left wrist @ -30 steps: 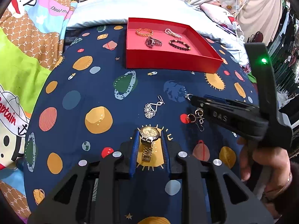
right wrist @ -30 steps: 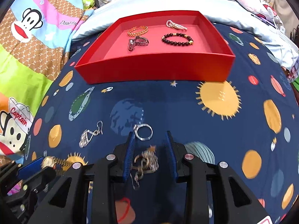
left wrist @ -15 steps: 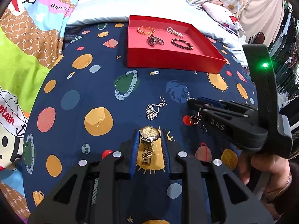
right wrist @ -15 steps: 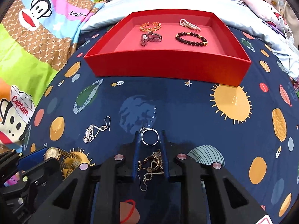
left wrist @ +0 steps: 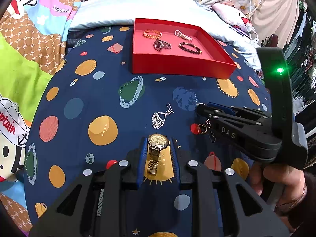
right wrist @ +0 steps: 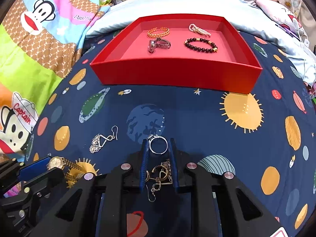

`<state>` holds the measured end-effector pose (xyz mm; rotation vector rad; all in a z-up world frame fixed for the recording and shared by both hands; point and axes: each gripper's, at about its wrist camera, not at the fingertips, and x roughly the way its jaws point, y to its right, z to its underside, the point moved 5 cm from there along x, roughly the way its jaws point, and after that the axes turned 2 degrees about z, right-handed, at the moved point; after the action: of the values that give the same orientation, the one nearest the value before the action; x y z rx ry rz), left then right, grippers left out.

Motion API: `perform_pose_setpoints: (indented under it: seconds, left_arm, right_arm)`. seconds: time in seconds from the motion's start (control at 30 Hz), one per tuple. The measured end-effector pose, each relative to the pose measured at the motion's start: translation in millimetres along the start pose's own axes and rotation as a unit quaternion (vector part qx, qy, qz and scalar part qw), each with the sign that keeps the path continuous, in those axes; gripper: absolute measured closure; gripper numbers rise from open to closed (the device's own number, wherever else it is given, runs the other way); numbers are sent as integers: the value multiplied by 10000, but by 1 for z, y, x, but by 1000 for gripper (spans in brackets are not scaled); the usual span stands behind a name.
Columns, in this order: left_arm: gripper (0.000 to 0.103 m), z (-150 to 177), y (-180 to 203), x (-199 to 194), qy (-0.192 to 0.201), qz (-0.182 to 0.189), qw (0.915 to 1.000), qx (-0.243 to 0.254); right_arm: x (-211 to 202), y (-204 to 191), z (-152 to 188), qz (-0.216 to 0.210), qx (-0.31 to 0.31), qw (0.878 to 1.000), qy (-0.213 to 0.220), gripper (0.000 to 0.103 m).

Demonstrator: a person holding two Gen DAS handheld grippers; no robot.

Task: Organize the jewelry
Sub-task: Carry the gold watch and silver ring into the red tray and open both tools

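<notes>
My left gripper [left wrist: 158, 145] is shut on a gold watch [left wrist: 157, 144] and holds it just above the navy planet cloth. My right gripper [right wrist: 158, 145] is shut on a silver ring [right wrist: 158, 144]; a gold earring [right wrist: 160, 174] hangs between its fingers. In the left wrist view the right gripper [left wrist: 199, 107] reaches in from the right. A silver earring [left wrist: 160, 117] lies loose on the cloth between them. A red tray [right wrist: 177, 75] at the back holds a gold bracelet [right wrist: 158, 31], a dark watch [right wrist: 159, 44], a dark bead bracelet [right wrist: 200, 44] and a pearl bracelet [right wrist: 198, 29].
The navy cloth [right wrist: 197, 118] covers a round surface that drops off at the sides. A colourful cartoon blanket [right wrist: 29, 49] lies to the left, pale bedding [left wrist: 138, 6] behind the tray. A hand [left wrist: 280, 179] holds the right gripper.
My right gripper has closed on the silver ring and lifted it with the gold earring. My left gripper, still on the gold watch, has risen a little.
</notes>
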<state>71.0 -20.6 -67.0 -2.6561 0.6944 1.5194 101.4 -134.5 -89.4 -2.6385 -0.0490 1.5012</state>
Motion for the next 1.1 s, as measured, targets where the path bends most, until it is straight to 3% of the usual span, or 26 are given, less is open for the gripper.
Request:
perform_pose_setpoints:
  seconds: [0.33, 0.63, 0.9, 1.1]
  left_arm:
    - [81, -20, 9, -18, 246, 207, 9995, 56]
    - [81, -61, 22, -37, 646, 292, 9973, 174]
    - [81, -123, 31, -38, 1143, 275, 9927, 274]
    - [81, -168, 37, -11, 1306, 185, 9906, 372]
  right_arm:
    - [-50, 13, -9, -93, 268, 9986, 447, 84]
    - [-80, 28, -28, -90, 347, 9961, 809, 84]
    - [-72, 43, -76, -43, 298, 9939, 1057, 84]
    - [-43, 56, -113, -91, 449, 9939, 1006, 84]
